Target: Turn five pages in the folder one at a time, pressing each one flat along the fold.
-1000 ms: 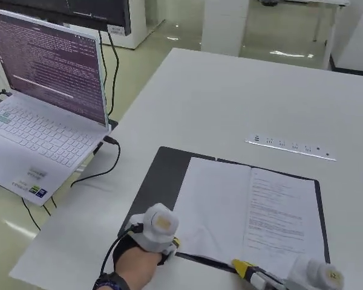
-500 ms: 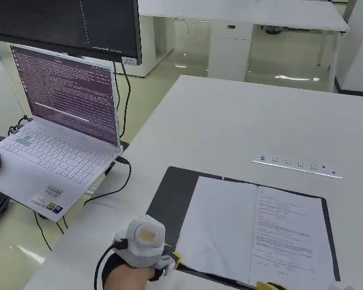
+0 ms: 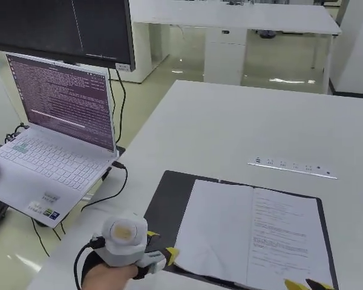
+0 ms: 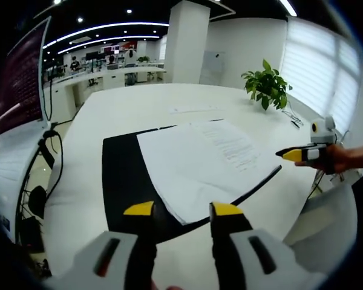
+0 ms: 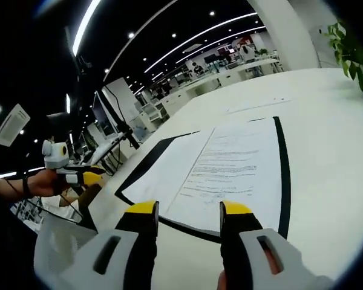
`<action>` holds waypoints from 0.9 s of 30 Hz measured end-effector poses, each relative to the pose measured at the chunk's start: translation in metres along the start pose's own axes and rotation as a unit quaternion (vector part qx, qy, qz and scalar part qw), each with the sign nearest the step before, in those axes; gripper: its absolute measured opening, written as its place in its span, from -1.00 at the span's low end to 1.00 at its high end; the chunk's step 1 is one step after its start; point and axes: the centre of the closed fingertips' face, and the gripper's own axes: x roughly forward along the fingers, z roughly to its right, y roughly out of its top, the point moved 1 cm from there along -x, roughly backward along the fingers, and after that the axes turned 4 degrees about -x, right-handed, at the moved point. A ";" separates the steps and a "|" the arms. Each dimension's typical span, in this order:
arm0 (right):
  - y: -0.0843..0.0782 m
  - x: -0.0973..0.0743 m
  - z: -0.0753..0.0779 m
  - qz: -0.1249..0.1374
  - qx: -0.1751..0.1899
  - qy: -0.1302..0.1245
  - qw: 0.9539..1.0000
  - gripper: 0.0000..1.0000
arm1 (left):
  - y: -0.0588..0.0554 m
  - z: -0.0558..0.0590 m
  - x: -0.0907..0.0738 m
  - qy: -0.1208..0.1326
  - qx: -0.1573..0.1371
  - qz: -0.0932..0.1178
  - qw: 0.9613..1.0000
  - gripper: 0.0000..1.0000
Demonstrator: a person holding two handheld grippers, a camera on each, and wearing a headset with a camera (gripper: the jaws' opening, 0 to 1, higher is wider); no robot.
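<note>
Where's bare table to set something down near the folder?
Widest free patch: the table beyond the power strip. A narrower band lies between power strip and folder. Crowded: the near left corner by the left gripper.

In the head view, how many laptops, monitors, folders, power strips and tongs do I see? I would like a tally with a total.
Laptop: 1
Monitor: 1
Folder: 1
Power strip: 1
Tongs: 2 (left tongs, right tongs)
Total: 6
</note>
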 end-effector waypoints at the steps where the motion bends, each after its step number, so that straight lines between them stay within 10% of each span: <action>1: 0.003 -0.004 0.000 0.002 -0.005 0.000 1.000 -0.20 | 0.003 -0.001 -0.004 0.001 0.006 0.002 1.000 -0.30; 12: 0.014 -0.032 -0.007 0.025 -0.021 -0.021 0.999 -0.01 | 0.032 -0.003 -0.040 0.008 0.028 0.032 0.999 -0.04; 27: -0.004 -0.069 -0.008 0.014 -0.016 -0.051 0.998 0.26 | 0.014 0.008 -0.060 0.007 -0.009 0.053 0.999 0.36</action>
